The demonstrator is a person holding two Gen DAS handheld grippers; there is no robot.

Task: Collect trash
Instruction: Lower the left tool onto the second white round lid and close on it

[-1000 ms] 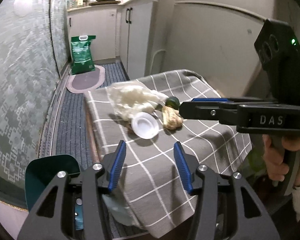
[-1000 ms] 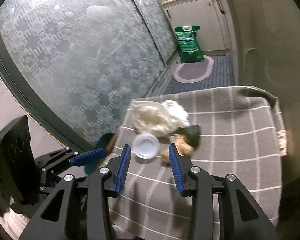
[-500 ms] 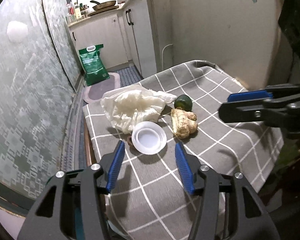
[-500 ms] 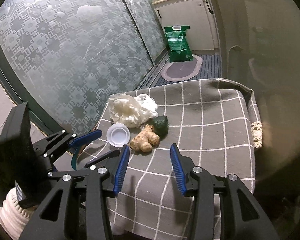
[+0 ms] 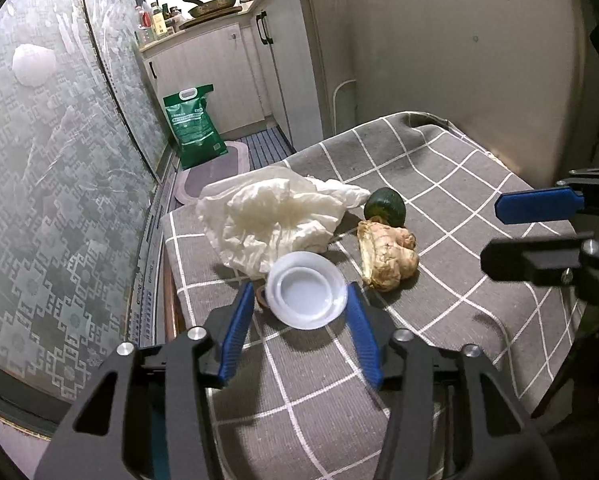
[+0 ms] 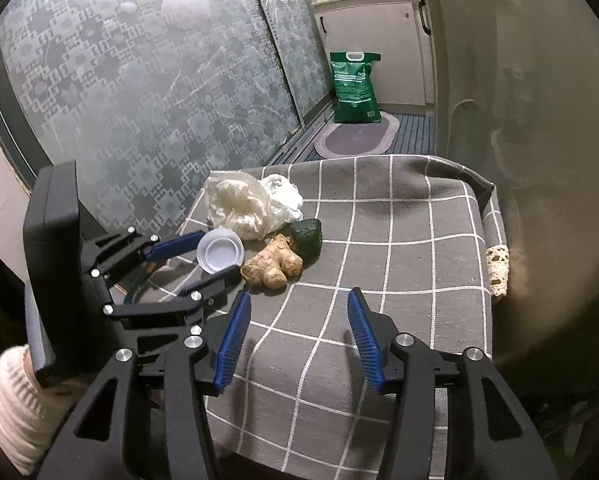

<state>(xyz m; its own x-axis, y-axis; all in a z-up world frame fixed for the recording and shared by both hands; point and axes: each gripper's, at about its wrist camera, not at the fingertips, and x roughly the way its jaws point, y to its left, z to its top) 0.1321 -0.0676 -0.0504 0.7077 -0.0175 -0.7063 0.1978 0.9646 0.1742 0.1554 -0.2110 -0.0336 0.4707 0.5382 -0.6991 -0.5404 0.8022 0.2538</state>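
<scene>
A white plastic lid (image 5: 305,295) lies on the grey checked cloth (image 5: 439,184), beside a crumpled white plastic bag (image 5: 275,216), a piece of ginger (image 5: 387,256) and a dark green squash (image 5: 385,207). My left gripper (image 5: 299,320) is open, its blue pads on either side of the lid, not touching it as far as I can see. The lid (image 6: 220,255) and left gripper (image 6: 193,256) also show in the right wrist view. My right gripper (image 6: 299,336) is open and empty, above the cloth, short of the ginger (image 6: 273,266).
A patterned glass sliding door (image 5: 51,184) runs along the left. A green sack (image 5: 193,128) and an oval mat (image 6: 357,140) lie on the floor beyond the table. White cabinets (image 5: 287,64) and a wall stand behind and to the right.
My left gripper has moved forward and now straddles the white lid. My right gripper has drawn back and to the right, away from the lid and ginger.
</scene>
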